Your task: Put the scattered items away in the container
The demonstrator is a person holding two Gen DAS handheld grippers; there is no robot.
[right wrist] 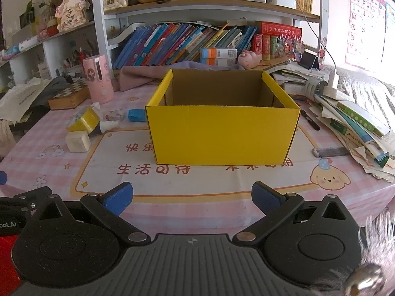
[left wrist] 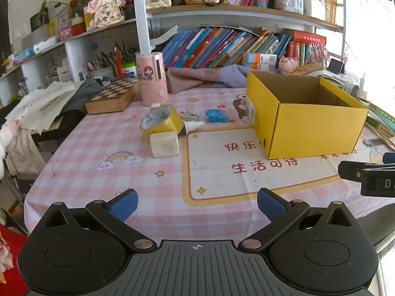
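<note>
An open yellow cardboard box (left wrist: 311, 125) (right wrist: 222, 133) stands on the pink checked tablecloth. Left of it lie a yellow tape roll (left wrist: 160, 119) (right wrist: 84, 120), a white block (left wrist: 165, 144) (right wrist: 77, 141), a glue bottle (left wrist: 191, 126) (right wrist: 106, 125), a blue lump (left wrist: 216, 116) (right wrist: 136, 115) and a small white packet (left wrist: 190, 117) (right wrist: 116, 116). My left gripper (left wrist: 197, 204) hangs open over the near table edge, well short of the items. My right gripper (right wrist: 192, 196) is open too, facing the box front, with nothing between its fingers.
A pink cylindrical dispenser (left wrist: 152, 79) and a wooden chess box (left wrist: 112, 97) stand behind the items. Loose papers (left wrist: 42, 103) lie at the left. Stacked books and papers (right wrist: 355, 123), a black pen (right wrist: 310, 119) and a small metal piece (right wrist: 329, 151) lie right of the box. Bookshelves line the back.
</note>
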